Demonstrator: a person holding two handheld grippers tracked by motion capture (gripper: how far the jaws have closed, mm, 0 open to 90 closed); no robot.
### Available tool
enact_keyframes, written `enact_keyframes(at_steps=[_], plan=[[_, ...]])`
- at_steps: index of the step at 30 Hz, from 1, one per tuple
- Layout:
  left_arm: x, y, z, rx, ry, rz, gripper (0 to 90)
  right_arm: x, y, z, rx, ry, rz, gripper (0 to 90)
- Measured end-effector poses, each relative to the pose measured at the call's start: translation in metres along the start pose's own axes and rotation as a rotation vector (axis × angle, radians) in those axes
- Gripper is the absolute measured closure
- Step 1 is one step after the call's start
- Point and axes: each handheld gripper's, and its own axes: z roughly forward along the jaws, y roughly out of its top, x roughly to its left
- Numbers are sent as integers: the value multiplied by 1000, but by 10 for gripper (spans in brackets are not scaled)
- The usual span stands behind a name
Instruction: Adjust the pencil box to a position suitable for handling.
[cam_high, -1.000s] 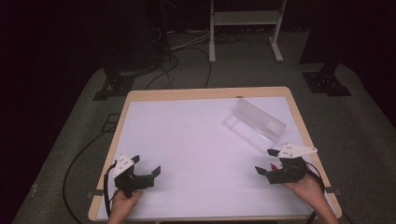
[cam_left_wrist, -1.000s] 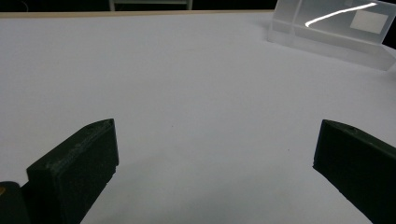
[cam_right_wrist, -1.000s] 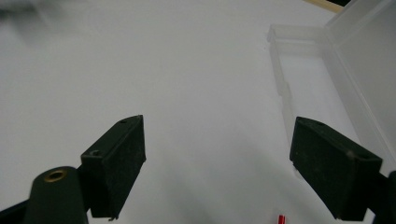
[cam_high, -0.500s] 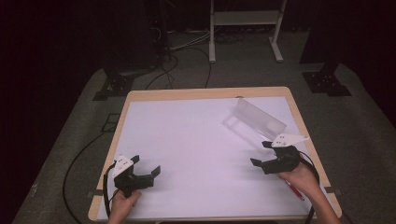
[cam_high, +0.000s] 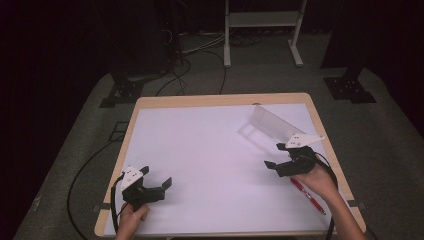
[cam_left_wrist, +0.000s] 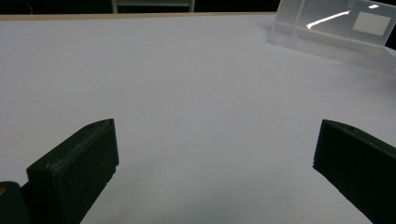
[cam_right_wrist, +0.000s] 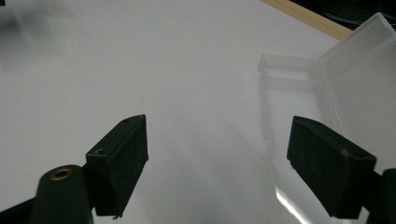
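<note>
A clear plastic box (cam_high: 265, 127) lies open on the white table top (cam_high: 200, 150) at the back right; its tray and raised lid also show in the right gripper view (cam_right_wrist: 345, 79) and far off in the left gripper view (cam_left_wrist: 331, 25). My right gripper (cam_high: 274, 155) hovers just in front of the box, open, with nothing between its jaws (cam_right_wrist: 219, 123). A red pen (cam_high: 307, 195) lies on the table beside the right hand. My left gripper (cam_high: 156, 176) rests near the front left edge, open and empty (cam_left_wrist: 218, 128).
The table's wooden rim (cam_high: 220, 100) frames the white sheet. Beyond it, on the grey floor, are cables (cam_high: 190, 55), a white stand (cam_high: 260, 30) and dark equipment bases (cam_high: 350, 87).
My right gripper has moved forward and left toward the clear box, away from the red pen, which now lies uncovered by the wrist. The left gripper has stayed put.
</note>
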Motion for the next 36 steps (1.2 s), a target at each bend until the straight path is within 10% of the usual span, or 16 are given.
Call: enact_keyframes(at_steps=[36], plan=[[-2,0,-2,-19,11,21,0,-25,15,38,57,-20,7,225]])
